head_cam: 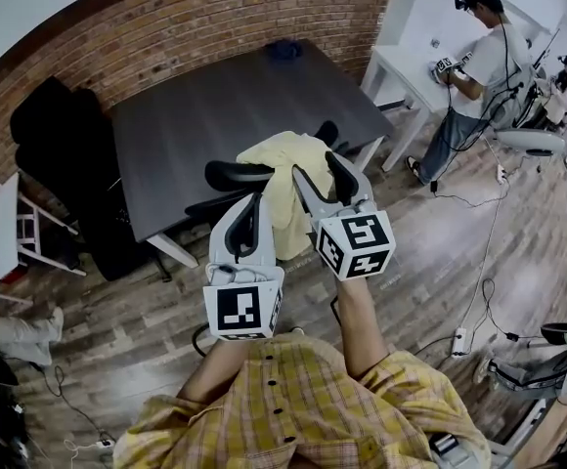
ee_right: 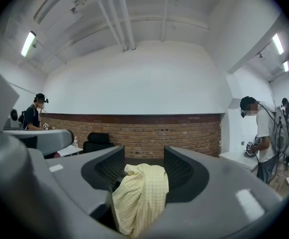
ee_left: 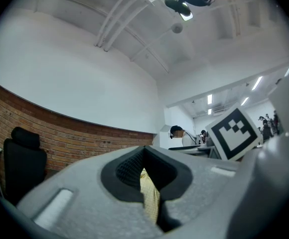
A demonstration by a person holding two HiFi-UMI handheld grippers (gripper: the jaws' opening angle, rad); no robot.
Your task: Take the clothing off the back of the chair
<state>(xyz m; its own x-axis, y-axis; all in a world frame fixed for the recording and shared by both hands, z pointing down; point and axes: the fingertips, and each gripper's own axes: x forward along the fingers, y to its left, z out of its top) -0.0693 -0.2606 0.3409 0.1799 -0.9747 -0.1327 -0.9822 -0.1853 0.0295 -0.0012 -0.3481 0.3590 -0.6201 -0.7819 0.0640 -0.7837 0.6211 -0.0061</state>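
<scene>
Head view: each gripper carries a cube with a black-and-white square marker, one on the left gripper (head_cam: 254, 199) and one on the right gripper (head_cam: 316, 166); these patterns are the only print that shows. The clothing (head_cam: 282, 179), pale yellow, hangs over the back of a black chair (head_cam: 235, 176) pushed up to a dark desk (head_cam: 225, 115), with a brick wall (head_cam: 166, 27) behind. Both grippers reach the clothing, the left at its left edge and the right across its top. Another person (head_cam: 474, 66) stands at a white desk (head_cam: 401, 66) far right.

Left gripper view: the fingers (ee_left: 127, 166) of the left gripper (ee_left: 144, 151) are pressed together at the tips, pinching a strip of the yellow checked clothing (ee_left: 149, 198) that hangs between them. The right gripper's marker cube (ee_left: 232, 133) shows just beside it.

Right gripper view: the fingers (ee_right: 177, 168) of the right gripper (ee_right: 143, 153) are spread, and a bunched fold of the clothing (ee_right: 142, 193) stands between them, against the left finger and short of the right one.
</scene>
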